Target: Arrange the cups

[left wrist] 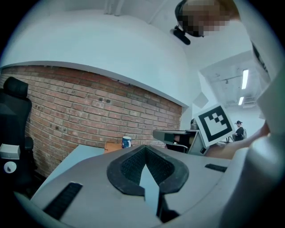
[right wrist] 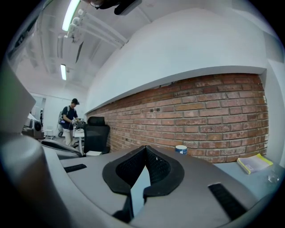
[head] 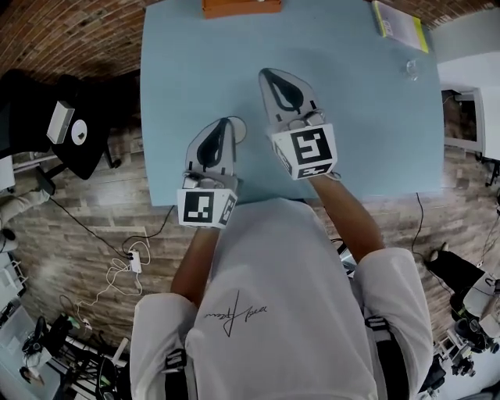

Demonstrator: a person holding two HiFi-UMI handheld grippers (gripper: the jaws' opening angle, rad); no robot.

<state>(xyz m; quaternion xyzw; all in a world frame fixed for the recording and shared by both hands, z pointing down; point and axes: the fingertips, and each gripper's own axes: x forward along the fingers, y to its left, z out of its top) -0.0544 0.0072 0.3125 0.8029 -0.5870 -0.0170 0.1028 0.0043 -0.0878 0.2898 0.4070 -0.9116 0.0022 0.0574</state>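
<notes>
Head view: I hold my left gripper [head: 225,125] and right gripper [head: 269,76] over the pale blue table's [head: 367,133] near edge, both closed and empty. Left gripper view: jaws together, nothing between. A small blue-and-white cup [left wrist: 126,141] sits at the far edge, just beside a flat orange box [left wrist: 113,146]. Right gripper view: jaws together, same cup well apart.

Blue table [head: 195,70]: box [head: 241,7], book [head: 400,23], clear cup [head: 412,70]

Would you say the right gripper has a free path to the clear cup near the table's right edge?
Probably yes. Only bare table lies between the right gripper and the clear cup; the yellow book sits farther back. Its jaws are shut and empty, so they must open first.
</notes>
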